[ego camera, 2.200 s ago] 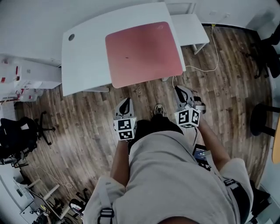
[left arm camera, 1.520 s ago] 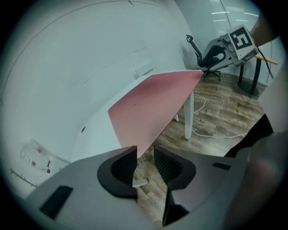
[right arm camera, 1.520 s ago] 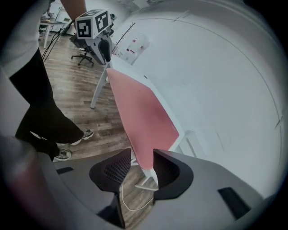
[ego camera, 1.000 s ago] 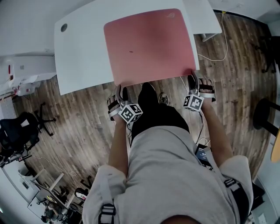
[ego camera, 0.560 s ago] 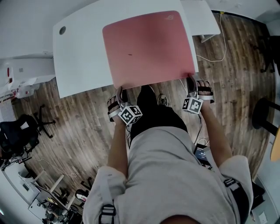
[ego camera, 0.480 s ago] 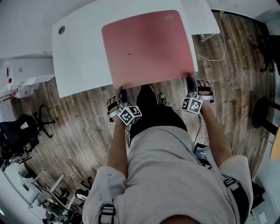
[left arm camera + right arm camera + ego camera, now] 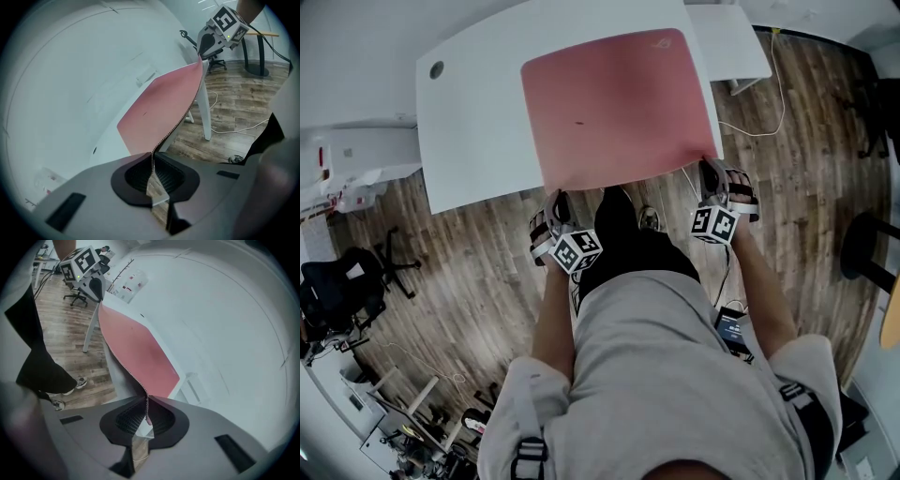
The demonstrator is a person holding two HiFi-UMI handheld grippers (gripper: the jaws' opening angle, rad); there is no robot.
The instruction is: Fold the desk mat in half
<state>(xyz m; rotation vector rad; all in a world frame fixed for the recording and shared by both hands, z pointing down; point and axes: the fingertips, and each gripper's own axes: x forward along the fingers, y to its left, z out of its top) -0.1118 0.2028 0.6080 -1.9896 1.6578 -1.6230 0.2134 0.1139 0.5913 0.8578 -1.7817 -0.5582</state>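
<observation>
Status: desk mat (image 7: pixel 614 108) lies mostly flat at desk's (image 7: pixel 478 122) right end, its near edge held just clear of desk's near edge.
Left gripper (image 7: pixel 557 199): jaws just closing, now clamped on mat's near-left corner.
Right gripper (image 7: pixel 709 171): same on near-right corner.
Grasp done; fold-over not yet begun.
Small logo at mat's far-right corner, unreadable.

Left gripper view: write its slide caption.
Left tool and right tool, jaws just closed, pinch the pink desk mat by its near corners.

matt pink desk mat (image 7: pixel 619 108); smooth white desk (image 7: pixel 478 122)
</observation>
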